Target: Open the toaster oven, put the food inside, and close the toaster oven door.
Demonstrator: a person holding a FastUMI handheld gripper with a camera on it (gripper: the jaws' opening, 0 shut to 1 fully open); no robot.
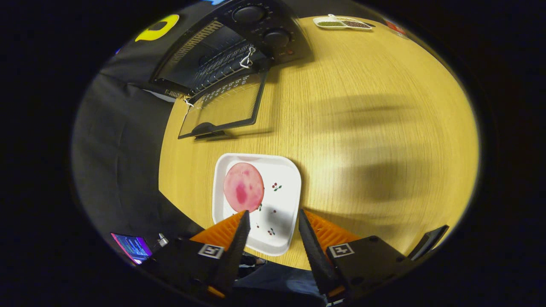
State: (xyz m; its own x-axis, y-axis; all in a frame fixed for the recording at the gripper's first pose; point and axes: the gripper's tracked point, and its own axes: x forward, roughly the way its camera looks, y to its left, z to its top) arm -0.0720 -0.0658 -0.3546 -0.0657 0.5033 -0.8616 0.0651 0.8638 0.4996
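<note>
A black toaster oven (239,47) stands at the far side of the wooden table (375,128), its glass door (222,108) folded down flat and the rack inside showing. A white square plate (277,200) with small cherry prints lies just ahead of my fingers. A round pink slice of meat (243,186) rests on the plate's left half. My gripper (273,213) hangs open above the plate's near part, nothing between its fingers. The left fingertip is right by the slice's near edge.
A small white dish (341,23) with dark contents sits at the table's far edge, right of the oven. A lit screen (132,247) shows low on the left, off the table. Black cloth hangs to the left of the table.
</note>
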